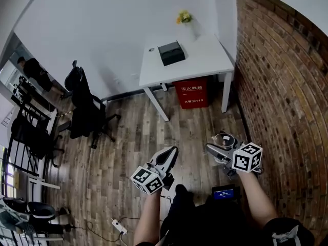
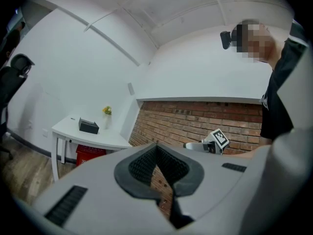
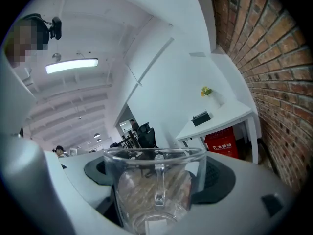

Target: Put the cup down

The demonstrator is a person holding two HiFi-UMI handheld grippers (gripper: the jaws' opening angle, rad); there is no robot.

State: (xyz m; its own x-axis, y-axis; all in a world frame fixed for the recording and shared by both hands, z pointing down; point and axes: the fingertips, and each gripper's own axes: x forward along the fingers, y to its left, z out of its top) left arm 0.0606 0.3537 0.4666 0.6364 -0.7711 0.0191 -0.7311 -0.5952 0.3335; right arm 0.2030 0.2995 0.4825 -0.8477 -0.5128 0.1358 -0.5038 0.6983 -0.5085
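Note:
A clear glass cup (image 3: pixel 155 192) with a handle sits upright between the jaws of my right gripper (image 3: pixel 154 176), which is shut on it. In the head view the cup (image 1: pixel 225 139) and right gripper (image 1: pixel 218 148) hang over the wooden floor, close to the brick wall and well short of the white table (image 1: pixel 202 61). My left gripper (image 1: pixel 172 152) is held lower and to the left. Its dark pads (image 2: pixel 146 164) meet with nothing between them. From the left gripper view the right gripper's marker cube (image 2: pixel 219 140) shows in front of the brick wall.
On the white table stand a black box (image 1: pixel 171 53) and a vase of yellow flowers (image 1: pixel 184 18). A red box (image 1: pixel 192 93) is under it. A black office chair (image 1: pixel 84 106) stands left. The brick wall (image 1: pixel 289 86) runs along the right. A power strip (image 1: pixel 119 225) lies on the floor.

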